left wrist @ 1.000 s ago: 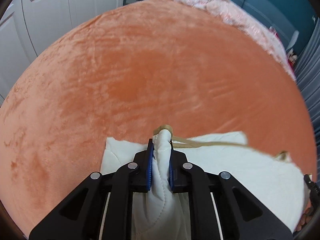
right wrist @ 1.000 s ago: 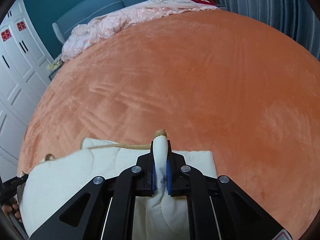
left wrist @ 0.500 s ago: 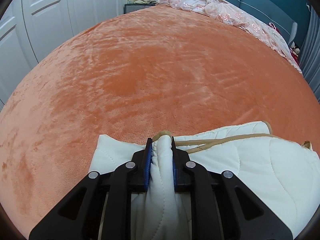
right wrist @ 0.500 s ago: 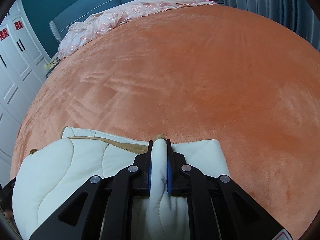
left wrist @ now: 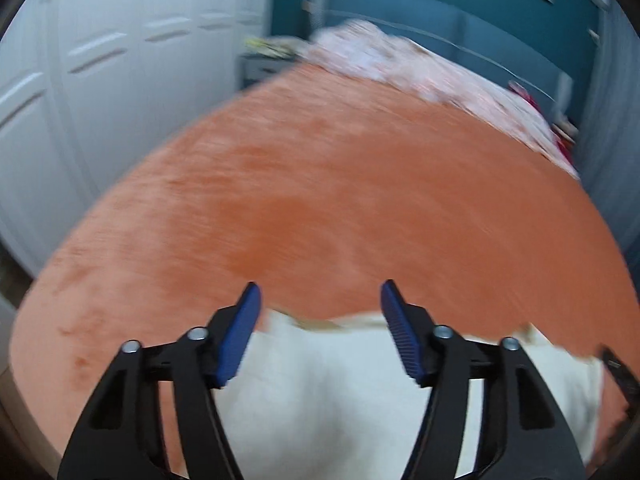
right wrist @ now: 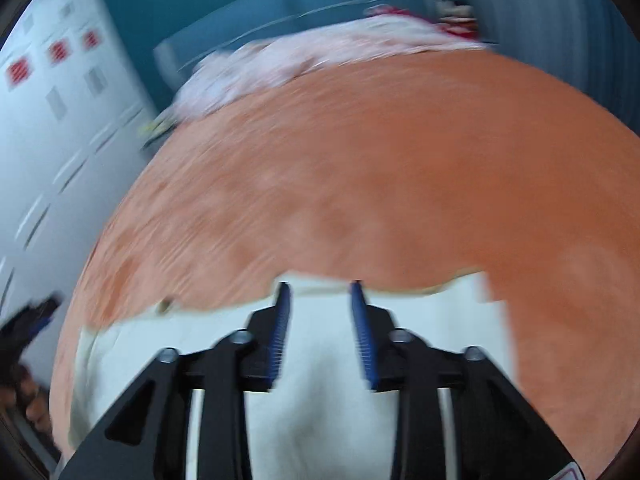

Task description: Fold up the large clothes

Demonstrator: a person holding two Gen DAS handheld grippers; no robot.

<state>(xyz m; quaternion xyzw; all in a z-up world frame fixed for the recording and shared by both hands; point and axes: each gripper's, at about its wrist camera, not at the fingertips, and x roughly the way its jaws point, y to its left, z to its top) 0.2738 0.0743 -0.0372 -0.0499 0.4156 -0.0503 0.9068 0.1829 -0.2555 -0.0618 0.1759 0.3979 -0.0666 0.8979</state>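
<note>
**Cream quilted garment on orange bedspread, both grippers spread and empty**

Left wrist view. Left gripper (left wrist: 320, 300): jaws wide apart, nothing between the blue pads (left wrist: 240, 332). Cream garment (left wrist: 340, 392): lies flat under and behind the jaws, its tan-trimmed far edge running across just short of the fingertips. Orange bedspread (left wrist: 340, 208): fills the field ahead of the jaws. Pink bedding (left wrist: 420, 72): heaped at the far end, well beyond the fingertips. White wardrobe doors (left wrist: 100, 80): left of the jaws. Picture motion-blurred.

Right wrist view. Right gripper (right wrist: 320, 292): jaws parted, a moderate gap, holding nothing. Garment below and between the fingers, far edge level with the fingertips, spreading left and right of them. Bedspread ahead; pink bedding far ahead. The other gripper shows at far left, blurred.
</note>
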